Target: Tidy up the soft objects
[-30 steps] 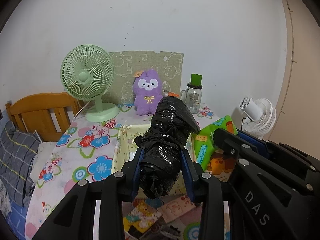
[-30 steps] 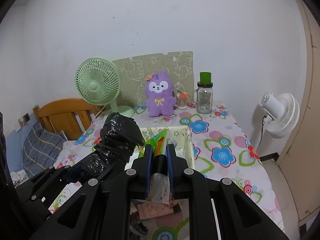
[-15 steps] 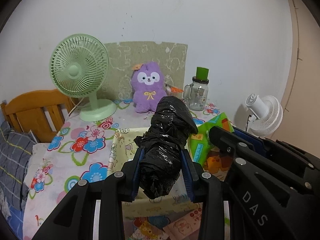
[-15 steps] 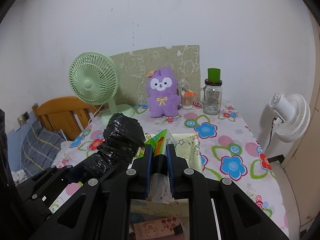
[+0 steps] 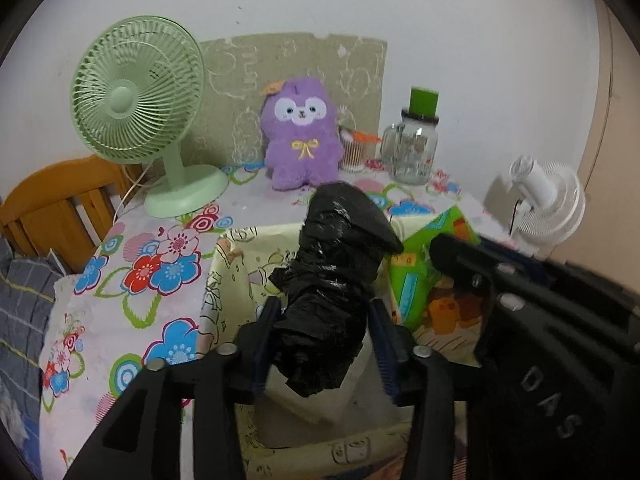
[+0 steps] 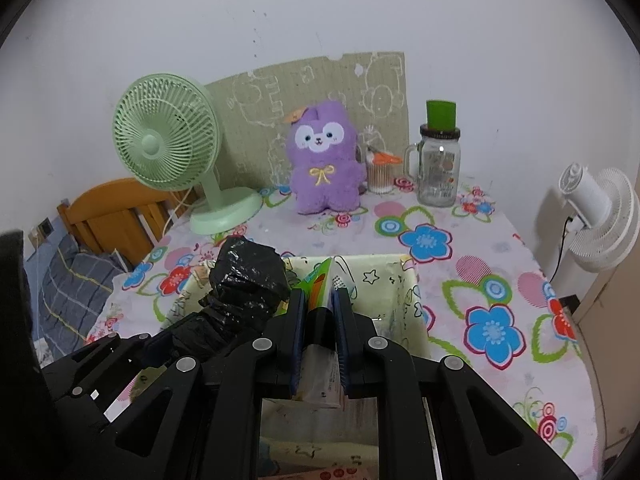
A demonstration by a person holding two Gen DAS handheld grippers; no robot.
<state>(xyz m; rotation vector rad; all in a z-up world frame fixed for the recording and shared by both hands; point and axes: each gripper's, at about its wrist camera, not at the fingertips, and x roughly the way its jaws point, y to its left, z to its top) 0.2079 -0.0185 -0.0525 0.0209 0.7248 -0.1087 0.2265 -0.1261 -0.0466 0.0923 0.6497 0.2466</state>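
Observation:
My left gripper (image 5: 322, 312) is shut on a crumpled black plastic bag roll (image 5: 336, 276), held over the pale yellow fabric bin (image 5: 232, 264). The roll also shows in the right wrist view (image 6: 246, 284). My right gripper (image 6: 319, 300) is shut on a flat green printed pouch (image 6: 320, 280), held above the same bin (image 6: 404, 288). The pouch shows in the left wrist view (image 5: 432, 280) to the right of the roll. A purple plush toy (image 5: 302, 136) sits at the back of the table against the wall, also seen in the right wrist view (image 6: 324, 160).
A green desk fan (image 6: 168, 152) stands back left. A glass jar with a green lid (image 6: 438, 164) and a small cotton-swab cup (image 6: 380, 172) stand back right. A white fan (image 6: 596, 216) is beyond the right table edge. A wooden bed frame (image 5: 56, 204) lies left.
Both grippers have moved forward over the table with their loads, so the bin now lies directly beneath them. The printed items near the table's front have dropped out of view.

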